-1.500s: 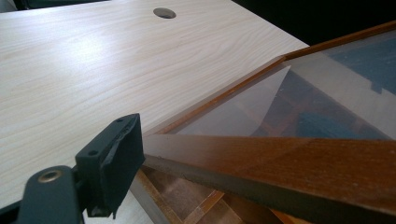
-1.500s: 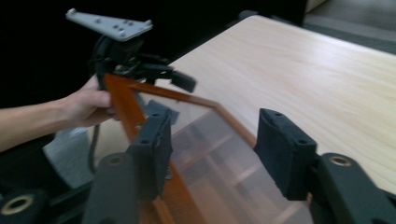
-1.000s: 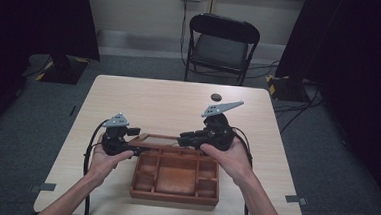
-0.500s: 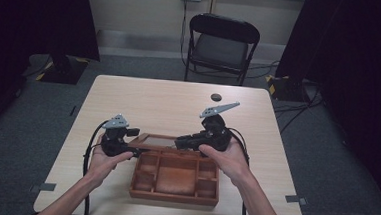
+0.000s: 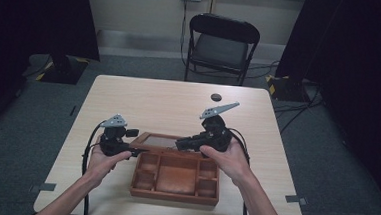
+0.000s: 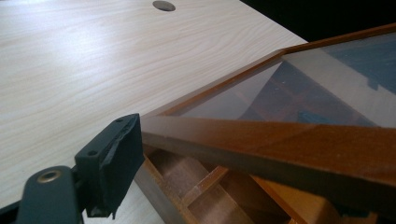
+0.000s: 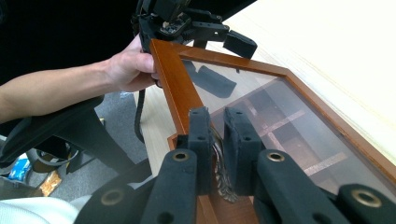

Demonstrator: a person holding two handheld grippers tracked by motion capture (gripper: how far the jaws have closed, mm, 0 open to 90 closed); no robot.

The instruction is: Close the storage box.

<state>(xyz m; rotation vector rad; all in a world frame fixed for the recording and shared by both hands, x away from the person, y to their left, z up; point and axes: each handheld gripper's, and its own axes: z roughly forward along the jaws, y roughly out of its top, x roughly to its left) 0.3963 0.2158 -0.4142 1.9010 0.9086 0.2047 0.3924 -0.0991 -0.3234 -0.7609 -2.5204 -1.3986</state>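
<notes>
A brown wooden box [image 5: 173, 196] with several compartments sits at the table's near edge, its glass-panelled lid [image 5: 159, 141] raised a little. My left gripper [image 5: 135, 142] clamps the lid's left corner; its pad [image 6: 114, 158] presses on the wooden frame [image 6: 261, 140]. My right gripper [image 7: 218, 135] has just been closing, and its jaws now stand shut on a small brass clasp [image 7: 222, 179] on the lid's frame [image 7: 175, 88]. The same gripper [image 5: 180, 144] reaches in over the box from the right. Compartments show through the glass [image 7: 280, 121].
The light wooden table [image 5: 153, 105] stretches bare beyond the box, with a small dark round disc [image 5: 215, 97] near its far edge. A black folding chair [image 5: 222, 44] stands behind the table. Cables trail from both grippers toward the person.
</notes>
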